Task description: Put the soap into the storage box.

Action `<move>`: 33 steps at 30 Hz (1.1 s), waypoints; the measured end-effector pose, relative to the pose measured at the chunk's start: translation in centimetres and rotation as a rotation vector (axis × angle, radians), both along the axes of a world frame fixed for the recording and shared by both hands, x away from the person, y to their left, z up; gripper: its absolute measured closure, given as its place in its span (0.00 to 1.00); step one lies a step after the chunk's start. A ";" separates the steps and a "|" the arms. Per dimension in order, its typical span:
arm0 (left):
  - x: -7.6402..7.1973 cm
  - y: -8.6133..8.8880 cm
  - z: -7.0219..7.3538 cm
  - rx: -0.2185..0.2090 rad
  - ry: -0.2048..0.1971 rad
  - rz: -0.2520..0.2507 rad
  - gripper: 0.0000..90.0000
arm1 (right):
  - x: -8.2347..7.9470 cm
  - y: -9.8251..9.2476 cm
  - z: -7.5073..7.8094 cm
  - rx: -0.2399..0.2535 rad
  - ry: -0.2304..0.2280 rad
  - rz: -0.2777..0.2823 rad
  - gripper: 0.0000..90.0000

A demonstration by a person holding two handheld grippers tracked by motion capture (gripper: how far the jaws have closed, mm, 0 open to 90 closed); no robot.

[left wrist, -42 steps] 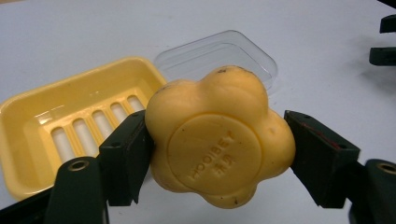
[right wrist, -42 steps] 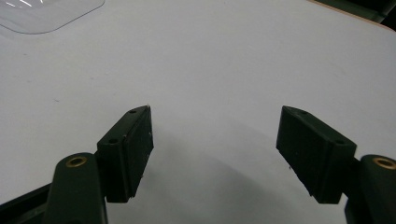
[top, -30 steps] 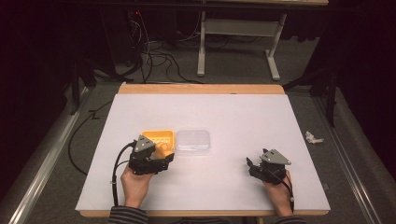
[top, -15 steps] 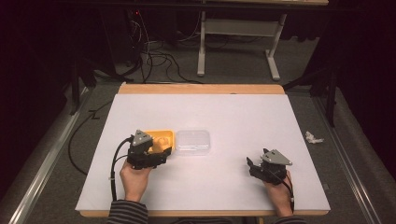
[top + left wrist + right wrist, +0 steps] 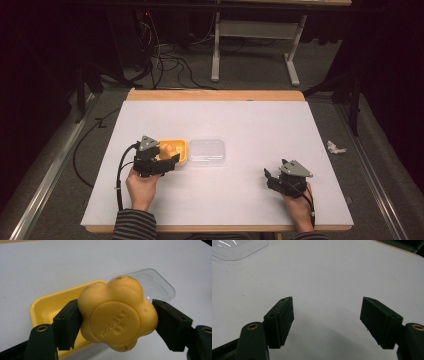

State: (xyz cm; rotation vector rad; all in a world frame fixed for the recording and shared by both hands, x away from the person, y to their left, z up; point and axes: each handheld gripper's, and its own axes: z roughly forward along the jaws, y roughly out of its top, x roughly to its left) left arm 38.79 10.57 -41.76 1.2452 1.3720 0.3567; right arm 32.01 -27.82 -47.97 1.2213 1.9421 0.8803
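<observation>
left gripper (image 5: 117,322) clamping yellow soap (image 5: 117,315), above tray (image 5: 47,307) edge

A white table (image 5: 260,125) with a wooden strip along its far edge carried two things near its left front quarter: a yellow tray (image 5: 181,156) and, touching its right side, a clear plastic lid (image 5: 206,152) lying flat.

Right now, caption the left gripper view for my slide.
Left claw shut on a yellow flower-shaped soap above its yellow tray.
</observation>
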 end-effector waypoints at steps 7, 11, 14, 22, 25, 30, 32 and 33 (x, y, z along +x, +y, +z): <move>0.8 0.2 0.0 0.020 -0.002 0.014 0.31 | 0.0 0.0 0.0 0.002 -0.006 0.002 0.31; 1.5 0.3 -0.2 0.019 0.015 0.029 0.31 | 0.0 0.0 0.0 0.002 -0.002 -0.001 0.31; 1.9 0.4 -0.5 0.025 0.022 0.038 0.31 | 0.0 0.0 0.0 0.003 -0.002 0.000 0.31; 2.8 0.5 -1.0 0.037 0.046 0.055 0.31 | 0.0 0.0 0.0 0.007 -0.003 -0.003 0.31; 3.1 0.5 -1.3 0.048 0.054 0.062 0.31 | 0.0 0.0 0.0 0.007 -0.003 -0.002 0.31; 3.8 0.6 -1.8 0.057 0.070 0.075 0.31 | 0.0 0.0 0.0 0.010 -0.005 -0.001 0.31; 4.0 0.5 -2.1 0.061 0.075 0.083 0.31 | 0.0 0.0 0.0 0.007 -0.004 -0.001 0.31; 4.1 0.3 -2.3 0.071 0.080 0.083 0.31 | 0.0 0.0 0.0 0.007 -0.003 -0.002 0.31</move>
